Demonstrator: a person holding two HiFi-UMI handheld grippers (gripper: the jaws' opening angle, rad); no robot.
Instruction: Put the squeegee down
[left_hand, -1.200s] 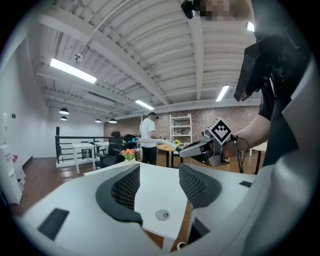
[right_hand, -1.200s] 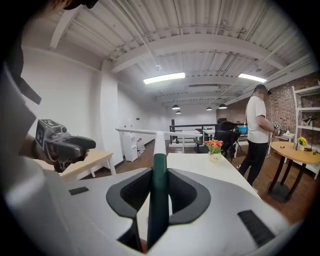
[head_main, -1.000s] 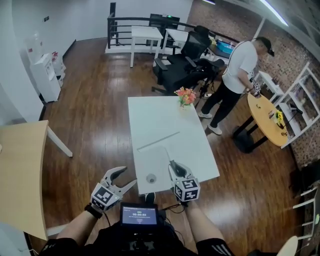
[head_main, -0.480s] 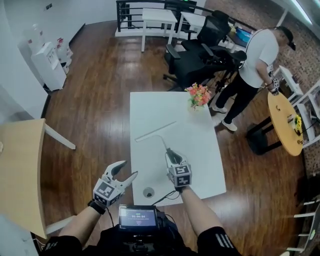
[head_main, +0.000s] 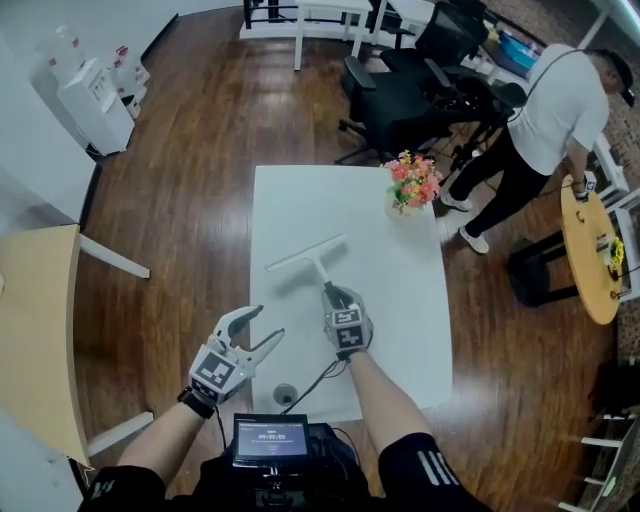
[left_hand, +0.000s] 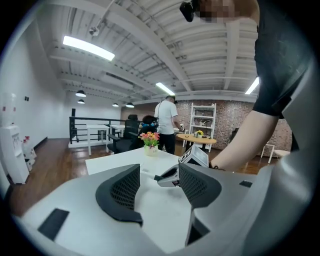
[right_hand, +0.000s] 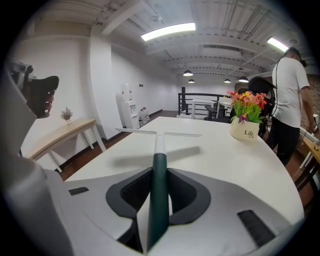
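The squeegee (head_main: 312, 261) has a dark green handle (right_hand: 159, 190) and a pale crossbar blade (right_hand: 159, 133). My right gripper (head_main: 333, 298) is shut on the handle and holds it a little above the white table (head_main: 290, 210), with its shadow on the tabletop below. In the right gripper view the handle runs straight out between the two pads. My left gripper (head_main: 262, 328) hangs open at the table's near left edge with nothing between its fingers (left_hand: 122, 192).
A vase of flowers (head_main: 413, 183) stands at the table's far right. A cable hole (head_main: 285, 394) sits near the front edge. A person (head_main: 545, 125) stands beyond, beside black office chairs (head_main: 410, 95) and a round wooden table (head_main: 590, 250). A wooden desk (head_main: 35, 335) is at left.
My right gripper has carried the squeegee forward over the table, away from the front edge. The left gripper has stayed open near the left edge. The head view has shifted forward.
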